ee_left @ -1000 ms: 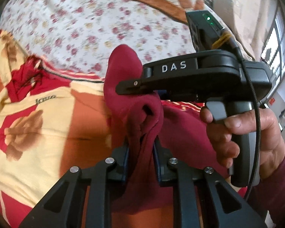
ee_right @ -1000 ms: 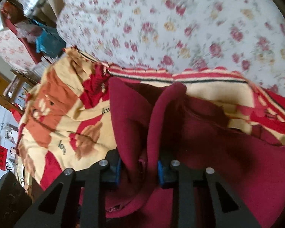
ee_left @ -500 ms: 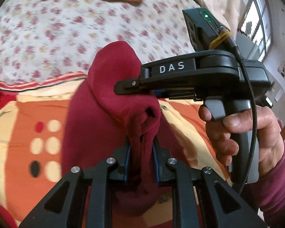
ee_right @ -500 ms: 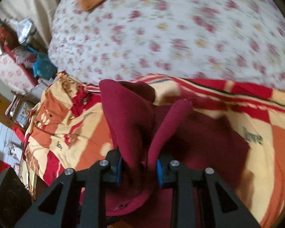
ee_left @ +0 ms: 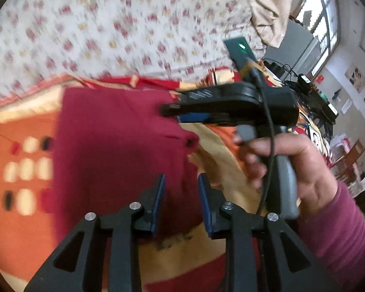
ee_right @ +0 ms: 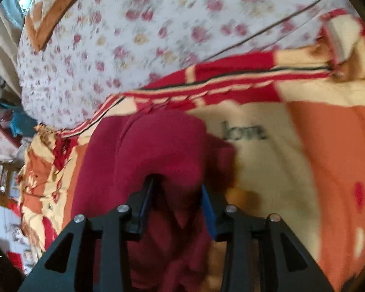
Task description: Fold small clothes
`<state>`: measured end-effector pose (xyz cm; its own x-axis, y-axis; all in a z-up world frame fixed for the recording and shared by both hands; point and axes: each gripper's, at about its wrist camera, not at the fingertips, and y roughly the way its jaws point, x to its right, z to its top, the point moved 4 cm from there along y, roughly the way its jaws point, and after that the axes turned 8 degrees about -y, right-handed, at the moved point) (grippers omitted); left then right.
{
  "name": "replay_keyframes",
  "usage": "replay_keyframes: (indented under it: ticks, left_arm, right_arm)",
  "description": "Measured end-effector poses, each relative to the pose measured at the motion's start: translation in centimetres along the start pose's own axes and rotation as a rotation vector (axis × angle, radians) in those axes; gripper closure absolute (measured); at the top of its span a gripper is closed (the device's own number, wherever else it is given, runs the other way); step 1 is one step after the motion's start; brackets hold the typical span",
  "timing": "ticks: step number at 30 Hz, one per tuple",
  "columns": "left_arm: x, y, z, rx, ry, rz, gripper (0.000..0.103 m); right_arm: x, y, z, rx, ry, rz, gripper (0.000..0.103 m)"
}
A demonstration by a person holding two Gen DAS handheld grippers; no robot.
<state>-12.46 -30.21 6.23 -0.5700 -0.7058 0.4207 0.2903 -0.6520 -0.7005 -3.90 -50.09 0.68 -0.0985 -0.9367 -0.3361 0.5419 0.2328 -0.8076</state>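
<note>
Meanwhile, a soft maroon knit garment (ee_left: 114, 146) lies folded on an orange, cream and red patterned blanket (ee_left: 24, 231), just below a white quilt with small red flowers (ee_left: 109, 24). Both tools have just been opening. The left gripper (ee_left: 181, 185) now stands spread above the garment's near edge, its blue pads (ee_left: 158, 199) clear of the cloth; the right gripper (ee_right: 176, 192), held by a person's hand (ee_left: 287, 168) in a magenta sleeve, also has its jaws parted, with a rounded fold of the same cloth between them — whether the pads still press it is hard to tell through the blur, though they look loose. The fabric appears light, limp and thick enough to bunch — it should sag wherever unsupported, so hems, corners or a fold's doubled edge look like the surest places to pinch. No basket, box or other container for finished pieces shows in either view; the garment rests directly on the bedding.
</note>
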Motion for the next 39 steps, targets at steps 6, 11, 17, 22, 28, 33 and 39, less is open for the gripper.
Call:
replay_keyframes:
  ticks: [6,11,17,22,28,33,39]
  left_arm:
    - [-4.6,-3.6,0.7,0.087,0.001,0.198,0.095]
    - [-8.3,-2.2,0.1,0.061,-0.087,0.263,0.095]
    - [-9.1,0.6,-1.0,0.038,-0.070,0.309,0.095]
    - [-9.1,0.7,-1.1,0.062,-0.054,0.318,0.093]
    - [-9.3,1.1,-0.9,0.070,-0.052,0.315,0.092]
    - [-9.4,1.1,-0.9,0.072,-0.050,0.312,0.091]
    - [-9.2,1.3,-0.8,0.075,-0.051,0.301,0.089]
  right_arm:
    - [-4.8,-6.1,-1.2,0.103,-0.140,0.106,0.065]
    - [-8.9,-3.7,-4.7,0.010,-0.319,0.039,0.065]
    - [-6.5,-2.4,-7.9,-0.022,-0.391,-0.131,0.076]
    - [-5.5,-5.4,-6.4,0.036,-0.269,-0.071,0.051]
    - [-3.8,-1.9,-3.5,0.015,-0.136,-0.053,0.040]
    - [-4.7,0.6,-3.6,-0.016,-0.208,-0.077,0.069]
    - [-6.4,-0.6,-3.8,0.014,-0.370,-0.212,0.080]
